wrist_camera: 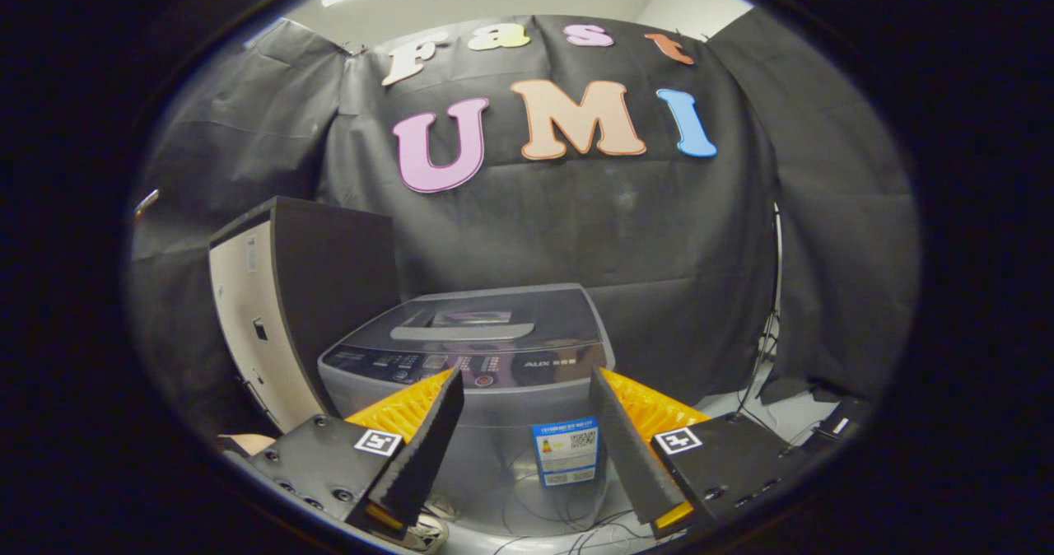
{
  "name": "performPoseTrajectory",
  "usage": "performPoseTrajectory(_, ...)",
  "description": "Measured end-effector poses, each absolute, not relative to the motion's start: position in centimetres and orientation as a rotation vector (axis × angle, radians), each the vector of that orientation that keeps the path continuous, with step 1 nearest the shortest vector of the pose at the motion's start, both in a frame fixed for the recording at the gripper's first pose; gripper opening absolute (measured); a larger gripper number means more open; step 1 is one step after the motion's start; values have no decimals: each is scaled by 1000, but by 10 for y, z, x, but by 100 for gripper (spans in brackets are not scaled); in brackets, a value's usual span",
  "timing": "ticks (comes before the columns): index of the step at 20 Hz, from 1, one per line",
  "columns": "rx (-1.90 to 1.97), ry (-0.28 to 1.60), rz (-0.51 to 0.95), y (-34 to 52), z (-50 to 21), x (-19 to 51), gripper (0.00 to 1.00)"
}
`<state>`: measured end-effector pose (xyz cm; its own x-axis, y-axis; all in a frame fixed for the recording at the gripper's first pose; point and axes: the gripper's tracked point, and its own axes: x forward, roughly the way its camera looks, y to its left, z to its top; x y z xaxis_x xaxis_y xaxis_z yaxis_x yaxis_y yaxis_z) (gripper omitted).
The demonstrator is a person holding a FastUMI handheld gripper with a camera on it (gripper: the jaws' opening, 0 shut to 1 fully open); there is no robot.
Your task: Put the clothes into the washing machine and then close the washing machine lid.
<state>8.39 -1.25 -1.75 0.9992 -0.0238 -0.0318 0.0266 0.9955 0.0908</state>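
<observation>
A grey top-loading washing machine (pixel 486 374) stands on the floor just beyond my fingers, against the black cloth wall. Its lid (pixel 482 320) lies flat and closed, with a small window in it. A dark control panel (pixel 469 366) runs along the front edge of its top. My gripper (pixel 527 390) is open, with nothing between its orange and black fingers (pixel 420 431). The fingers frame the machine's front face, apart from it.
A tall cabinet (pixel 288 308) with a dark top and a pale side stands to the left of the machine, close beside it. Cables (pixel 766 366) hang and trail on the pale floor to the machine's right and in front of it.
</observation>
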Motion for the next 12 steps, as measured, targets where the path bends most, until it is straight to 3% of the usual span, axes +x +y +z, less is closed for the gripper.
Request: performPoseTrajectory(12,85,23,-73,-17,-20,80,96)
